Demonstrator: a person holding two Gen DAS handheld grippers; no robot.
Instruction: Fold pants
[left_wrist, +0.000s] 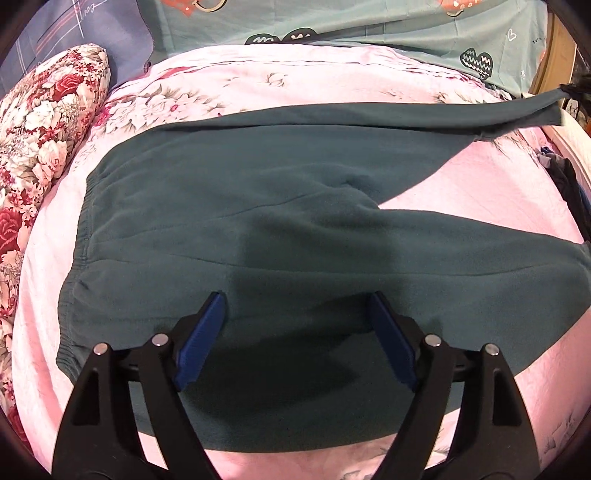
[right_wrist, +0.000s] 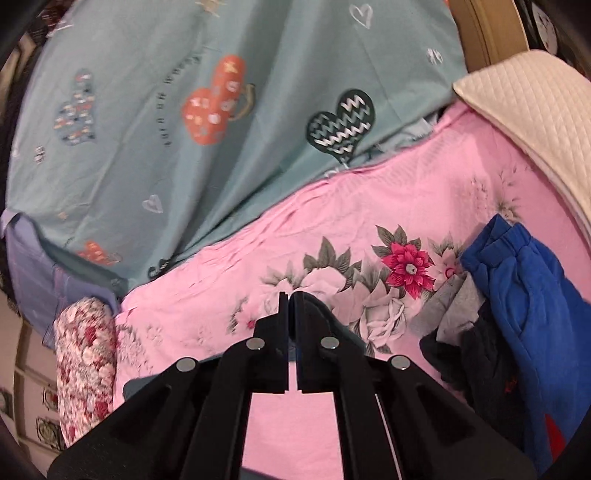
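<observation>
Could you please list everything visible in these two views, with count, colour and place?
pants: one, dark teal, spread flat on the pink sheet, far leg lifted by its cuff at the right edge
pink sheet: one, pink with flowers, covering the bed
floral pillow: one, red and white, at the left of the bed
heart sheet: one, pale green with hearts, behind the pink sheet
clothes pile: one heap, blue, grey and black, at the right of the bed
quilted cover: one, cream, far right
left gripper: one, black with blue pads, open above the pants
right gripper: one, black, shut on the pants' cuff
</observation>
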